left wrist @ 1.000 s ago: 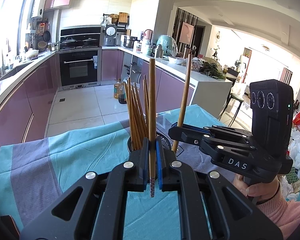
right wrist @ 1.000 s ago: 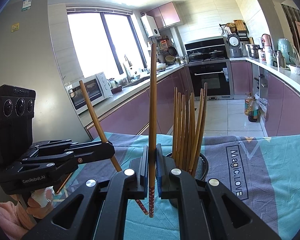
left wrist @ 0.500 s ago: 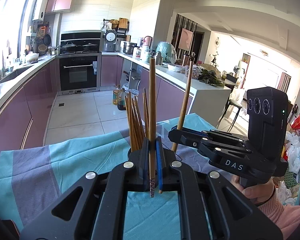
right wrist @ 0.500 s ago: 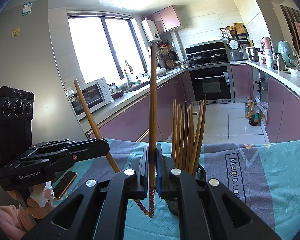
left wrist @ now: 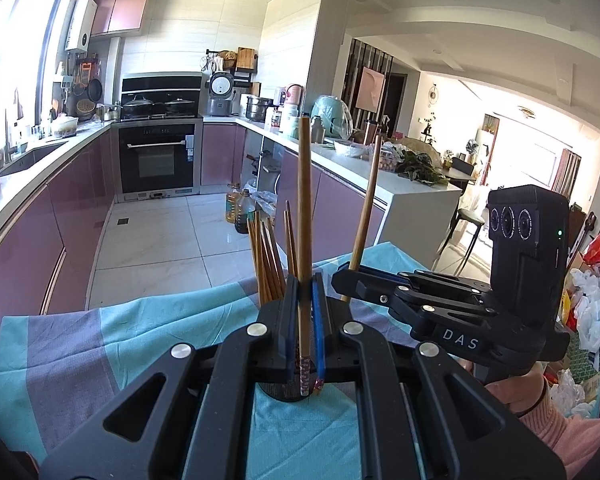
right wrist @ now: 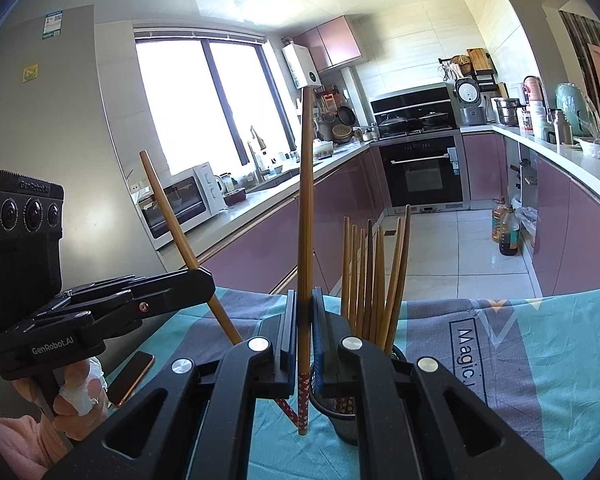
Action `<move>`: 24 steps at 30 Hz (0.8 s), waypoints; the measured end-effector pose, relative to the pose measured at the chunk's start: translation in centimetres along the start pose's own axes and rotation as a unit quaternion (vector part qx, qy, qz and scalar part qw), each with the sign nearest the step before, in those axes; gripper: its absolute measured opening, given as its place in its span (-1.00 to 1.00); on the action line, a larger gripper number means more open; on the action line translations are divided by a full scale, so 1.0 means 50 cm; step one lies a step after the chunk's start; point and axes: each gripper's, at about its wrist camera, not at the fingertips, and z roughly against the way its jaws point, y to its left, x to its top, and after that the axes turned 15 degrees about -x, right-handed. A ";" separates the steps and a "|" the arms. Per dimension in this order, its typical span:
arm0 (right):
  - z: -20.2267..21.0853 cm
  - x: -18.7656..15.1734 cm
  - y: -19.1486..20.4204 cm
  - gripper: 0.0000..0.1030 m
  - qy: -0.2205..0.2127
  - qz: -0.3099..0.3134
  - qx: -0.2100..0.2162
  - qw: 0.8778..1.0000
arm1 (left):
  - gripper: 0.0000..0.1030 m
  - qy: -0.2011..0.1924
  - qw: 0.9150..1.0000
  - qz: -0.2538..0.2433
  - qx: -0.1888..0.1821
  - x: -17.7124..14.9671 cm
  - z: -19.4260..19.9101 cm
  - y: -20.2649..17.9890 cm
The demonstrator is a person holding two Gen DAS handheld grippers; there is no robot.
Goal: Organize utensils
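At lower centre of the left wrist view, the left gripper (left wrist: 305,320) is clamped on one chopstick (left wrist: 304,240), held near its patterned lower end so the long plain part stands up almost vertical. At right of that frame the right gripper (left wrist: 340,276) is clamped on a second chopstick (left wrist: 365,216), tilted slightly, its upper end leaning toward the upper right. A hand (left wrist: 516,396) in a pink sleeve holds that tool at the lower right.

In the right wrist view the right gripper (right wrist: 306,320) pinches its chopstick (right wrist: 306,200) at lower centre, decorated tip hanging below the jaws. The left gripper (right wrist: 208,280) at left centre holds its own stick (right wrist: 172,224) slanting toward the upper left.

The black mesh holder (right wrist: 340,408) sits on the teal and grey tablecloth (right wrist: 520,360), just right of centre, low in the frame, already packed with a bundle of chopsticks (right wrist: 374,276) standing upright. In the left view the holder is mostly hidden behind the jaws.

Sticks look gripped low and upright so the tips can drop straight into the holder. Judgement: both are poised near the holder, insertion not yet done. A phone (right wrist: 130,376) lies on the cloth at lower left.
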 end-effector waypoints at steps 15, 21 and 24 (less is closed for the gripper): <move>-0.013 0.023 -0.007 -0.88 -0.010 0.001 -0.015 1.000 | -0.85 -0.015 1.000 -0.001 0.007 0.000 0.001 -0.006; -0.030 0.024 -0.012 -0.88 -0.007 -0.001 -0.031 0.999 | -0.85 -0.021 1.000 0.003 0.013 -0.007 0.000 -0.004; -0.041 0.020 -0.012 -0.88 -0.001 0.000 -0.037 0.999 | -0.85 -0.015 1.000 0.006 0.015 -0.019 -0.007 -0.002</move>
